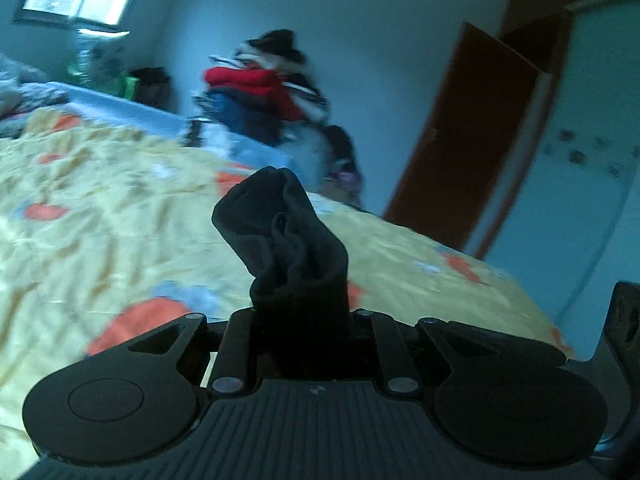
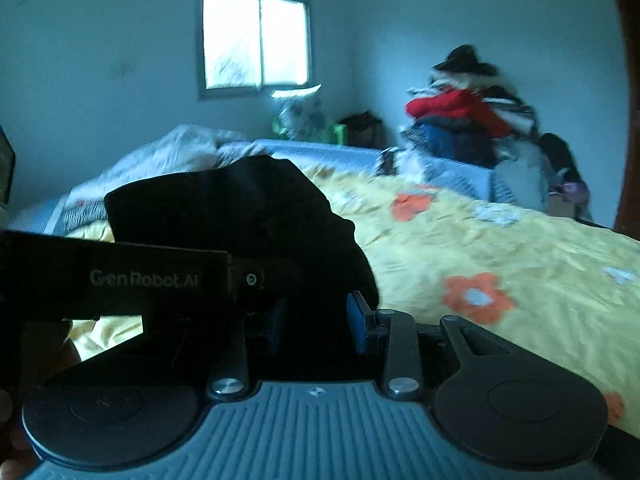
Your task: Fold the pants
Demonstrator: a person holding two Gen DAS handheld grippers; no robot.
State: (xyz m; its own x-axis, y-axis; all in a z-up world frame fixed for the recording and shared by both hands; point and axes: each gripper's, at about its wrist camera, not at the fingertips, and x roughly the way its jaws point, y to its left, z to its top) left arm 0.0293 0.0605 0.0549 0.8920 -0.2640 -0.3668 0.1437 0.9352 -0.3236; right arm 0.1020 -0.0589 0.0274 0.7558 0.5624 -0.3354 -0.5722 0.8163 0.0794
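Right wrist, flowered yellow bedspread (image 2: 520, 248), window (image 2: 256, 40)

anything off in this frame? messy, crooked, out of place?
Yes. Both grippers pinch the black pants in bunched wads, not flat edges: left gripper, right gripper. Behind the flowered bedspread, a heap of clothes is piled loosely against the wall. No spill or damage is visible.

Left tool (image 1: 298, 316) and right tool (image 2: 316, 320) side by side, jaws clamped.
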